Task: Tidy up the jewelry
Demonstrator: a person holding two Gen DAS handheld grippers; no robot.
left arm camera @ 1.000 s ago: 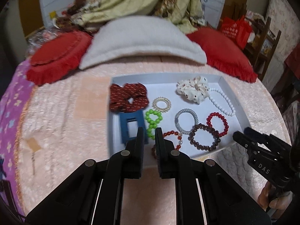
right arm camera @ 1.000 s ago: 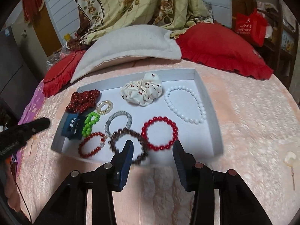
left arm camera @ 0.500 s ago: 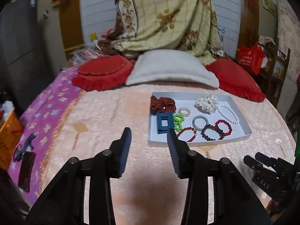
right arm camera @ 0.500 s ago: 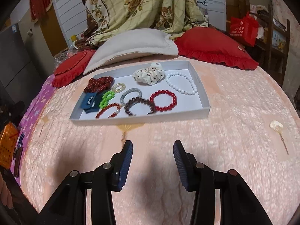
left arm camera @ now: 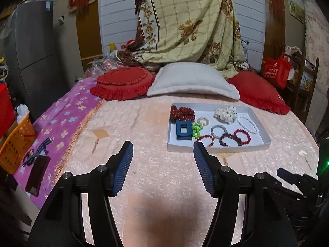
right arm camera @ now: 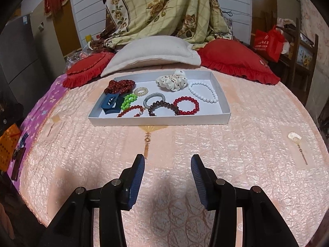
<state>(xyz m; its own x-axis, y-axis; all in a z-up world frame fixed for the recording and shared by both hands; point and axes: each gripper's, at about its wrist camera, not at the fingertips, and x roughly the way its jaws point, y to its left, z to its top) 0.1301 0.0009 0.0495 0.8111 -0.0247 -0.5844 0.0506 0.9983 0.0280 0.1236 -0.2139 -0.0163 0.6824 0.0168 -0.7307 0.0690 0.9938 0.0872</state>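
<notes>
A shallow white tray (left arm camera: 207, 147) (right arm camera: 156, 121) lies on the pink bedspread. In it are a dark red scrunchie (right arm camera: 119, 86), a blue hair claw (left arm camera: 183, 130) (right arm camera: 110, 103), a green bead bracelet (right arm camera: 128, 100), a cream scrunchie (right arm camera: 171, 81), a white bead bracelet (right arm camera: 202, 92) and several red and brown bead bracelets (right arm camera: 186, 105). My left gripper (left arm camera: 162, 147) hovers well short of the tray, its jaws opening with nothing between them. My right gripper (right arm camera: 167, 160) is open and empty, also short of the tray; it shows at the lower right of the left wrist view (left arm camera: 287, 176).
Two red cushions (left arm camera: 123, 83) (right arm camera: 236, 61) and a white pillow (right arm camera: 152, 51) line the bed's far side under a floral blanket (left arm camera: 189, 26). A purple cover (left arm camera: 57, 123) and an orange basket (left arm camera: 16, 144) sit at the left edge. A red bag (right arm camera: 267, 41) hangs on a shelf, right.
Both grippers have pulled back from the tray, which now looks smaller and farther. The left gripper, nearly shut beside the blue claw a second ago, has spread its jaws wide.
</notes>
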